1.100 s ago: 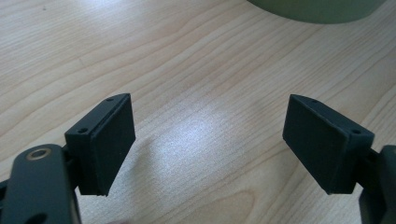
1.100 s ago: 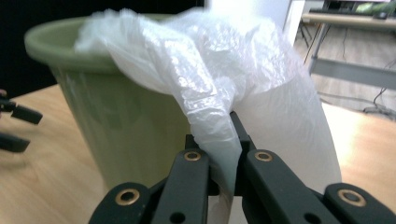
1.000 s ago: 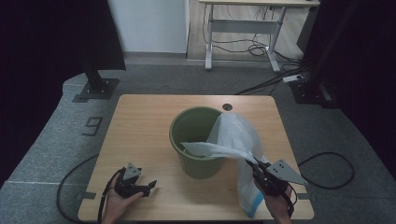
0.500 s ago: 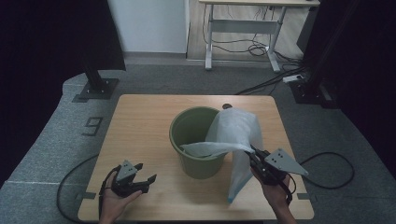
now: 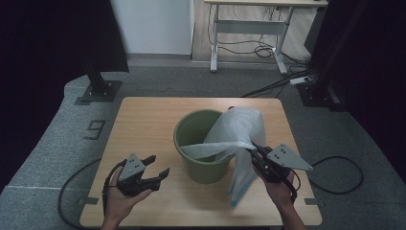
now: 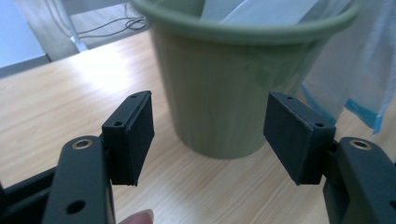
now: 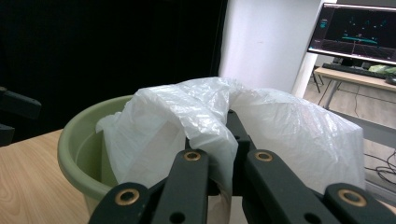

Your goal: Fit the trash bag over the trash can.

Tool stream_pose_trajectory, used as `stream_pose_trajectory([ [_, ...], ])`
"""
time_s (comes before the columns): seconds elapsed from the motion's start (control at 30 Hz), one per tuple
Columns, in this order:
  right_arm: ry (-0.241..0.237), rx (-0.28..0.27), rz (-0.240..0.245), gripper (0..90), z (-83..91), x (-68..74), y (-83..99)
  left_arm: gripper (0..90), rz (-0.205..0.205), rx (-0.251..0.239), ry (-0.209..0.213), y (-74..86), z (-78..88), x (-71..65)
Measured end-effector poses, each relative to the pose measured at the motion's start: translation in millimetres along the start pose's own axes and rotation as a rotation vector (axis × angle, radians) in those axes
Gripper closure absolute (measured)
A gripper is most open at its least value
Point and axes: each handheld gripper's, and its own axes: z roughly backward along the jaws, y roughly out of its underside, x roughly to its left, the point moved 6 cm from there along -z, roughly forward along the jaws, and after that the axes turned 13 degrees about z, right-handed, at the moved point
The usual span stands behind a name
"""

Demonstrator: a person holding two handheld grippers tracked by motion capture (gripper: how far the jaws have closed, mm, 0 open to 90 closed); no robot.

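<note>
At the left of the high view, the left gripper [image 5: 154,173] sits low over the wooden table [image 5: 143,120], held in the person's left hand [image 5: 119,201], its jaws spread wide with nothing between them. The left gripper view adds what the overhead camera cannot: a side-on look at the green bucket [image 6: 243,84], its smooth wall standing just beyond the two black pads [image 6: 133,135], and a blue-edged corner of plastic hanging down past the bucket's right side.

At the middle of the table the bucket [image 5: 201,143] stands upright, and the white plastic bag [image 5: 234,134] drapes across its rim, part inside, part trailing down outside to the tabletop on the right.

At the right, the right gripper [image 5: 254,153] pinches a gathered fold of the bag, jaws closed on it. The right gripper view shows the thin, crinkled, translucent film [image 7: 210,121] bunched over the jaws, and a lit monitor [image 7: 357,30] on a desk behind.
</note>
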Motion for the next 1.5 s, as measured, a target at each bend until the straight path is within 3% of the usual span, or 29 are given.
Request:
stream_pose_trajectory([
  [0.2,-0.018,-0.004,0.006,87.9,-4.9,4.3,-3.5,33.6,-0.041,-0.011,0.038,-18.4,-4.4,-16.4],
  [0.6,-0.063,0.013,0.015,87.5,-14.6,10.7,-4.3,34.9,-0.093,-0.001,0.091,-48.0,-31.9,-41.4],
  [0.97,-0.083,0.022,0.021,87.3,-19.2,12.1,-7.4,37.6,-0.102,0.021,0.146,-61.0,-52.6,-56.5],
  [1.5,-0.098,0.028,0.016,86.3,-24.1,14.2,-8.4,46.3,-0.098,0.039,0.172,-68.8,-75.0,-65.9],
])
